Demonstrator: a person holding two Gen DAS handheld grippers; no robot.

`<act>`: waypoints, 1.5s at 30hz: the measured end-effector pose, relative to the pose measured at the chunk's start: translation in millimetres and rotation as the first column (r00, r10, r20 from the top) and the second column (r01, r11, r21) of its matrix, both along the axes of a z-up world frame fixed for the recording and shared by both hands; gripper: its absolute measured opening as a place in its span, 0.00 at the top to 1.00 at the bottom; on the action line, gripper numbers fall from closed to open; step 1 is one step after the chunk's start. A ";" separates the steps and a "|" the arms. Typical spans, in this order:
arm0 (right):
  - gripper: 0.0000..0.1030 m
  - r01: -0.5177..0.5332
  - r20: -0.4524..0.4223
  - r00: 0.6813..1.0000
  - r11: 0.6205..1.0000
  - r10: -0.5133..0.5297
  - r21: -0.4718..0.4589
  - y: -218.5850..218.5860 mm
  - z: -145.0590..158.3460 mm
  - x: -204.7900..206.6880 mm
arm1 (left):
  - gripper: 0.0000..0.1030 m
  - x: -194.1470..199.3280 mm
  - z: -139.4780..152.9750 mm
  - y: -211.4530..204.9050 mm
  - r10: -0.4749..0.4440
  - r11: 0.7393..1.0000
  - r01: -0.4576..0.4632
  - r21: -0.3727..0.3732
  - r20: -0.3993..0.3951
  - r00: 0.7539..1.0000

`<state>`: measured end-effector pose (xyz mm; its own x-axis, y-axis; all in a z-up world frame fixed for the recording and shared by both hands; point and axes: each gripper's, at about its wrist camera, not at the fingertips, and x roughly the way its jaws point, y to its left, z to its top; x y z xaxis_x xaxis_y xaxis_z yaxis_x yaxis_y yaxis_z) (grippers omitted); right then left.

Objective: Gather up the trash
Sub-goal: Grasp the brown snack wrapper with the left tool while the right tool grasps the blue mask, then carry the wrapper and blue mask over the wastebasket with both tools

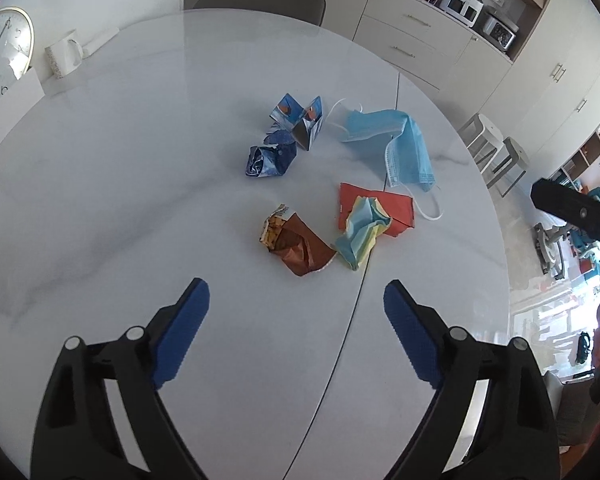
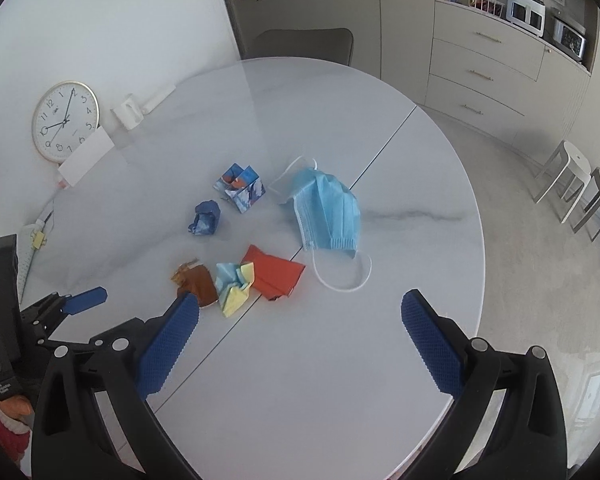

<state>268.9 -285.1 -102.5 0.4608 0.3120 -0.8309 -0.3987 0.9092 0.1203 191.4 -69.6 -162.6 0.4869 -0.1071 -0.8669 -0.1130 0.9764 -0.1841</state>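
No brand or print on the trash can be read; the only clear writing is the numerals on the round wall clock, which leans at the left edge of the round white table, with a white card in front of it and a white mug near it.

The trash lies together around the middle of the table, on both sides of its seam: a blue face mask with white ear loops toward the right edge, a folded blue printed wrapper and a crumpled dark blue wrapper toward the left, and nearer to the front edge a brown snack wrapper, a crumpled yellow and light blue paper and a red paper under it.

The left gripper and the right gripper are both above the front part of the table, jaws wide apart, with nothing between them. Nothing stands between the grippers and the trash
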 end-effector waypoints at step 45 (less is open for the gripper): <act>0.75 -0.136 -0.087 0.988 0.990 0.131 -0.047 46.0 -92.4 147.2 | 0.68 47.3 -33.6 49.3 0.235 0.972 -0.231 0.045 -0.179 0.955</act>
<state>416.2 -239.1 -194.9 0.3466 0.3213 -0.8812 -0.5074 0.8544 0.1119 238.7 -20.3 -196.1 0.3302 0.0122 -0.9438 -0.3669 0.9229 -0.1164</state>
